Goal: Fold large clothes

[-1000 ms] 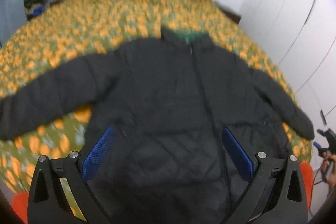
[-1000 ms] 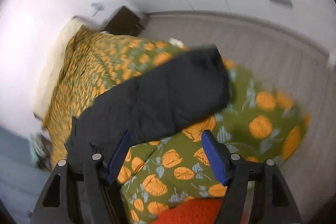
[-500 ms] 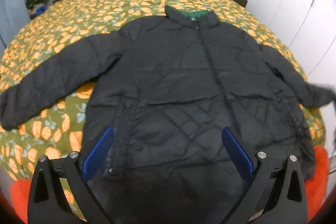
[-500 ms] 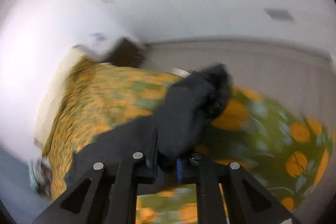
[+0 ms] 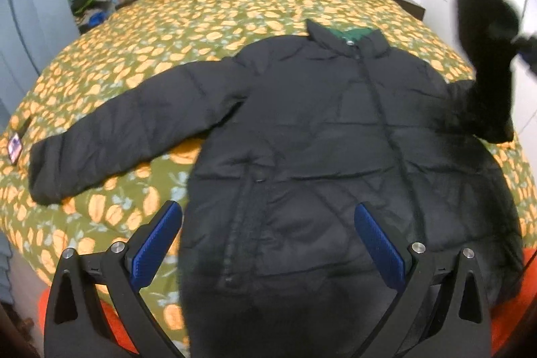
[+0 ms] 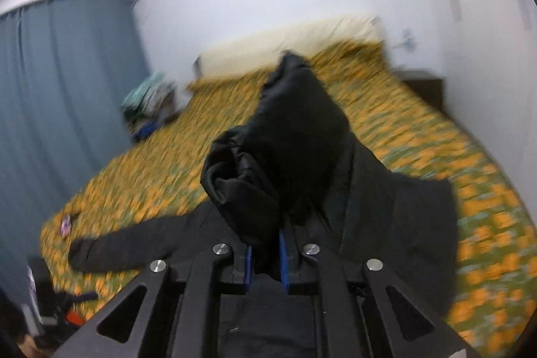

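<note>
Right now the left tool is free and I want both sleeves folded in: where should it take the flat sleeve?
Probably at the cuff end of the flat sleeve, coming from above at the open end. It lies spread on the bedspread, clear of the jacket body, so a pinch there should carry the whole sleeve over. The left tool hangs open over the hem.

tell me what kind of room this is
Most likely a bedroom: a large bed under an orange-flowered green cover, a cream pillow against the wall at its head, blue curtains to one side, and a black jacket spread out for folding.
</note>
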`<move>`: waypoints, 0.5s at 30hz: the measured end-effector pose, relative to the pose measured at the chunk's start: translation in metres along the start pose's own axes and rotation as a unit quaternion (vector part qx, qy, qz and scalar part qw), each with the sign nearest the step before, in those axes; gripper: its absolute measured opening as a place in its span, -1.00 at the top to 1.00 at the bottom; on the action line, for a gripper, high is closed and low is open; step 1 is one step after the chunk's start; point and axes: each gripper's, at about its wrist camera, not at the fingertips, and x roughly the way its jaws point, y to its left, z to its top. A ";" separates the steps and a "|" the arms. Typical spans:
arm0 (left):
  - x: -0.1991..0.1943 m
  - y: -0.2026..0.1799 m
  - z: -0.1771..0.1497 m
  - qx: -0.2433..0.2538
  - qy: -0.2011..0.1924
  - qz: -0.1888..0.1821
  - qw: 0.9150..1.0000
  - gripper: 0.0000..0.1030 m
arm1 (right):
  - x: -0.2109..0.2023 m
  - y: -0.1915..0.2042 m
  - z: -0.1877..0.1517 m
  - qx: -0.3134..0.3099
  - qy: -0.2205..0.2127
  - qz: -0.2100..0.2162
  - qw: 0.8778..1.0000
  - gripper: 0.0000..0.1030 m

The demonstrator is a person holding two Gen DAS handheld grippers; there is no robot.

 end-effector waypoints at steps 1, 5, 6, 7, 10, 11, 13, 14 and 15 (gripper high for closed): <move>0.000 0.004 0.000 -0.002 0.000 0.002 1.000 -0.99 | 0.022 0.013 -0.013 -0.006 0.019 0.005 1.000 0.77; 0.005 0.019 0.000 -0.009 0.007 -0.002 1.000 -0.99 | 0.067 0.046 -0.073 -0.024 0.076 0.008 0.997 0.77; 0.007 0.020 0.001 -0.009 0.009 -0.008 1.000 -0.99 | 0.076 0.049 -0.088 -0.022 0.086 0.011 0.996 0.77; 0.011 0.019 0.002 -0.008 0.010 -0.016 1.000 -0.99 | 0.081 0.049 -0.102 -0.016 0.095 0.021 0.995 0.70; 0.025 0.015 0.008 -0.010 0.019 -0.054 0.998 -0.99 | 0.091 0.049 -0.130 0.001 0.131 0.053 0.990 0.08; 0.028 0.013 0.010 -0.013 0.020 -0.069 0.997 -0.99 | 0.095 0.048 -0.137 0.007 0.141 0.067 0.988 -0.40; 0.038 0.008 0.020 -0.025 0.016 -0.105 0.994 -0.99 | 0.087 0.050 -0.145 0.016 0.143 0.075 0.987 -0.51; 0.043 0.005 0.024 -0.028 0.016 -0.118 0.992 -0.99 | 0.079 0.050 -0.145 0.019 0.141 0.078 0.987 -0.51; 0.050 0.000 0.029 -0.030 0.019 -0.131 0.991 -0.99 | 0.066 0.045 -0.146 0.025 0.136 0.081 0.987 -0.51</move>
